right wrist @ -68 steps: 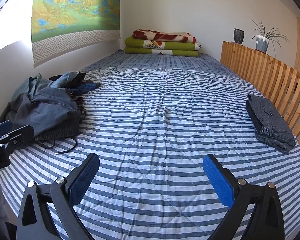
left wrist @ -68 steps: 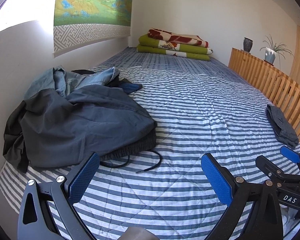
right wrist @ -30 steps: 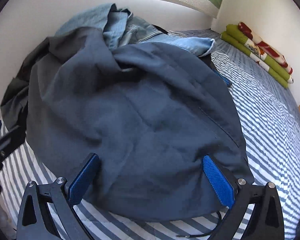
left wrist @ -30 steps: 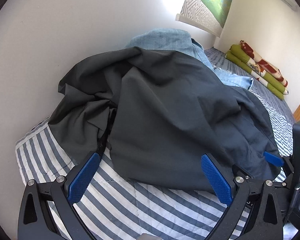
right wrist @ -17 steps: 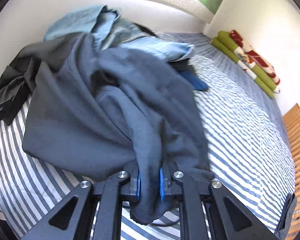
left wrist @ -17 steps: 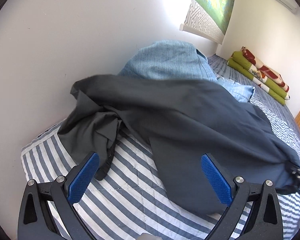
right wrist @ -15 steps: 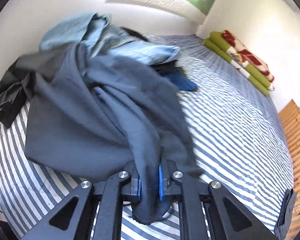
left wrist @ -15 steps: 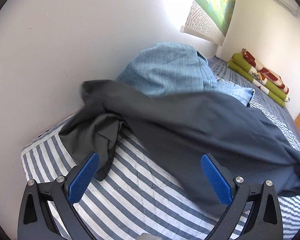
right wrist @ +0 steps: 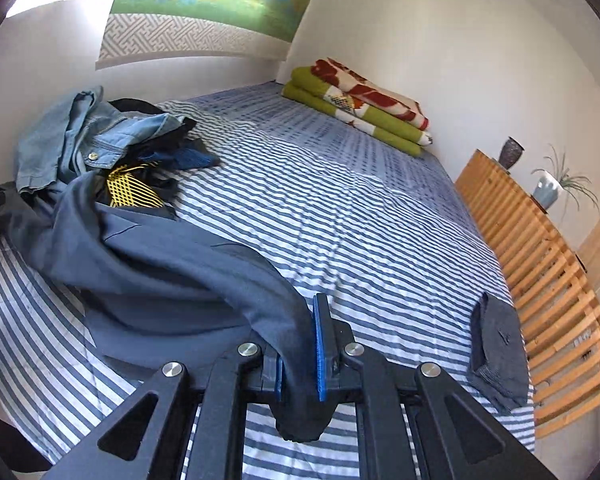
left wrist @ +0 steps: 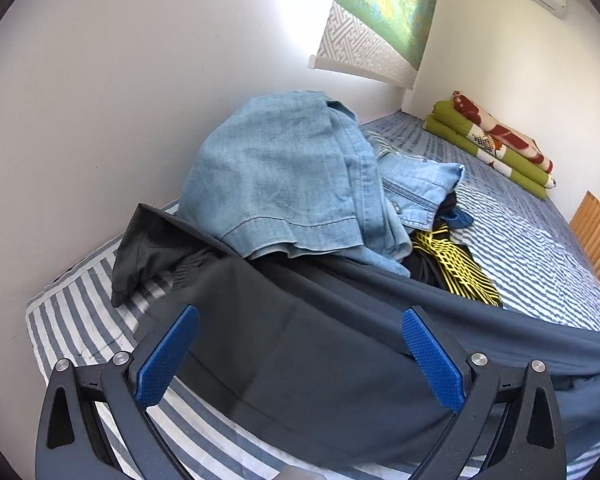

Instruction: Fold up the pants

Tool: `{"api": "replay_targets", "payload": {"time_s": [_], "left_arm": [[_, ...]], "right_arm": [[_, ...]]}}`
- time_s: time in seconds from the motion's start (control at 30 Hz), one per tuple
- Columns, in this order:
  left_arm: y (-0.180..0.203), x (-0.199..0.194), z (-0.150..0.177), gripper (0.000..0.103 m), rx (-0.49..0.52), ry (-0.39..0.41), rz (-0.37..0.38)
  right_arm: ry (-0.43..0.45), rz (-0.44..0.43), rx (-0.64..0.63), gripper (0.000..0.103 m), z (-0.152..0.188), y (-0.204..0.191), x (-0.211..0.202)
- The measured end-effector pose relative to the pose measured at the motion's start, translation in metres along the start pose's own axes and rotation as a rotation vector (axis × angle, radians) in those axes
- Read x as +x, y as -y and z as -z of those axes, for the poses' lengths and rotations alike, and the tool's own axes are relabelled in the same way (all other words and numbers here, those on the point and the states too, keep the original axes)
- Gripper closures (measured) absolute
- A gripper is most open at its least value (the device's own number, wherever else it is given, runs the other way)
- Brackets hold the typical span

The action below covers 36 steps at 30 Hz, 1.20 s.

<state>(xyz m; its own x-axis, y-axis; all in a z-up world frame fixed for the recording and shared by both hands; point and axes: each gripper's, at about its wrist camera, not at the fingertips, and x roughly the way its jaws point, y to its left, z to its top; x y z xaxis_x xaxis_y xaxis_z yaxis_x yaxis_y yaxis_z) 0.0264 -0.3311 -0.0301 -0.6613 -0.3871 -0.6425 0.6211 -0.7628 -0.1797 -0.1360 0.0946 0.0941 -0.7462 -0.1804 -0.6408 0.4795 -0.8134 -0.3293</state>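
Note:
Dark grey-blue pants [right wrist: 156,272] trail from the clothes pile toward the middle of the striped bed. My right gripper [right wrist: 300,360] is shut on a bunched edge of them, and a fold of cloth hangs below its blue pads. In the left wrist view the same pants [left wrist: 300,344] stretch taut across the frame toward the right. My left gripper [left wrist: 300,356] stands open above that cloth, its blue pads [left wrist: 166,356] wide apart with nothing gripped.
A pile with light blue jeans [left wrist: 284,184], a black and yellow garment [left wrist: 456,268] and a dark blue piece [right wrist: 188,158] lies by the left wall. Folded grey pants [right wrist: 500,356] lie near the wooden slat rail [right wrist: 540,280]. Folded blankets [right wrist: 360,100] lie at the far end.
My right gripper, shut on the dark pants, has dragged them off the pile toward the bed's middle, uncovering the jeans and the yellow-patterned garment. The left gripper stayed open.

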Motion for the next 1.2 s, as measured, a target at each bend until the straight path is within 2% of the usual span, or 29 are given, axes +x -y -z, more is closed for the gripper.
{"api": "replay_targets", "payload": {"time_s": [0.17,0.23,0.3,0.37,0.43,0.47,0.53,0.6,0.63,0.73,0.8,0.9,1.0,1.07,1.1,1.13,1.17,1.2], "left_arm": [[0.035,-0.012,0.01,0.001,0.079,0.009,0.059],[0.049,-0.011,0.016,0.001,0.099,-0.016,0.111],[0.065,-0.008,0.024,0.001,0.104,-0.055,0.173],[0.08,-0.006,0.037,0.001,0.102,-0.108,0.245],[0.098,-0.004,0.049,0.001,0.119,-0.156,0.311],[0.11,-0.006,0.057,0.001,0.141,-0.171,0.337],[0.133,-0.009,0.069,0.001,0.187,-0.202,0.372],[0.163,-0.011,0.082,0.001,0.231,-0.237,0.415],[0.179,-0.012,0.086,0.001,0.253,-0.259,0.436],[0.235,-0.018,0.099,0.001,0.351,-0.328,0.501],[0.271,-0.02,0.107,0.001,0.411,-0.36,0.516],[0.321,-0.018,0.119,0.001,0.467,-0.43,0.536],[0.353,-0.006,0.134,0.001,0.485,-0.51,0.528],[0.367,0.002,0.148,0.008,0.52,-0.537,0.494],[0.372,0.005,0.155,0.019,0.524,-0.548,0.442],[0.374,0.006,0.161,0.032,0.542,-0.561,0.426],[0.375,0.007,0.167,0.038,0.559,-0.573,0.418],[0.375,0.006,0.171,0.049,0.576,-0.575,0.414]], "right_arm": [[0.013,0.169,0.111,0.093,0.033,0.079,-0.03],[-0.005,0.216,0.185,0.093,0.045,0.114,-0.037],[-0.033,0.224,0.241,0.093,0.058,0.137,-0.038],[-0.109,0.152,0.229,0.092,0.073,0.143,-0.029],[-0.198,0.051,0.193,0.084,0.091,0.138,-0.018],[-0.21,0.021,0.177,0.079,0.1,0.135,-0.017],[-0.183,-0.007,0.163,0.069,0.113,0.132,-0.023],[-0.143,-0.015,0.199,0.049,0.125,0.144,-0.031],[-0.128,-0.018,0.234,0.046,0.131,0.153,-0.033],[-0.128,-0.06,0.38,0.045,0.143,0.193,-0.027],[-0.142,-0.098,0.455,0.042,0.149,0.213,-0.018],[-0.199,-0.119,0.474,0.04,0.155,0.226,0.01],[-0.266,-0.157,0.526,0.038,0.162,0.231,0.051],[-0.314,-0.192,0.595,0.038,0.169,0.234,0.081],[-0.338,-0.213,0.626,0.038,0.174,0.232,0.095],[-0.354,-0.242,0.656,0.038,0.177,0.229,0.106],[-0.367,-0.277,0.685,0.039,0.18,0.225,0.114],[-0.379,-0.308,0.708,0.052,0.183,0.219,0.119]]}}
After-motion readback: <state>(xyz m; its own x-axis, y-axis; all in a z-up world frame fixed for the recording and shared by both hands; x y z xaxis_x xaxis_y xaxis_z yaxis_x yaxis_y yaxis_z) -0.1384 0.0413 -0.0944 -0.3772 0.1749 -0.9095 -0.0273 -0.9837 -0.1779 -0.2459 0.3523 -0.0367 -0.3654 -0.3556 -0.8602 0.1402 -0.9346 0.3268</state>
